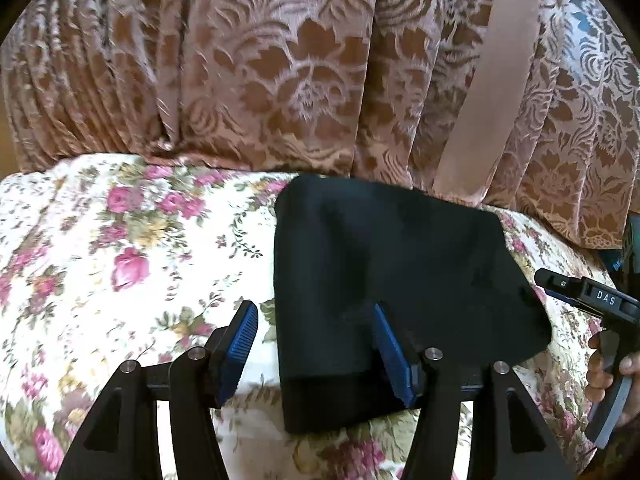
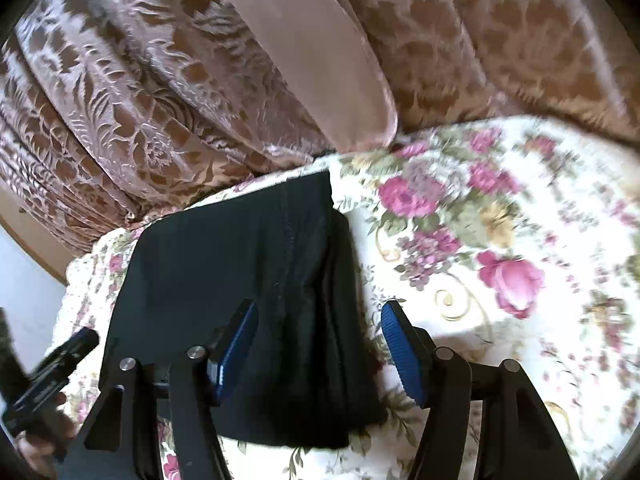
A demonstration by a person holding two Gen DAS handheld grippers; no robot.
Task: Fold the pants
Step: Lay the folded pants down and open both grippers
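The black pants (image 1: 392, 280) lie folded into a compact rectangle on the floral bedspread (image 1: 120, 240) by the curtain (image 1: 280, 60), both left gripper (image 1: 316, 344) and right gripper (image 2: 316, 344) hovering with fingers spread and empty, so folding looks essentially finished.

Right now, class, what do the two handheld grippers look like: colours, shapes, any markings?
Both the left gripper and right gripper have black angular linkage arms with silver pivot pins and ribbed blue pads. In the left wrist view the right gripper's black body carries white letters "DAS".
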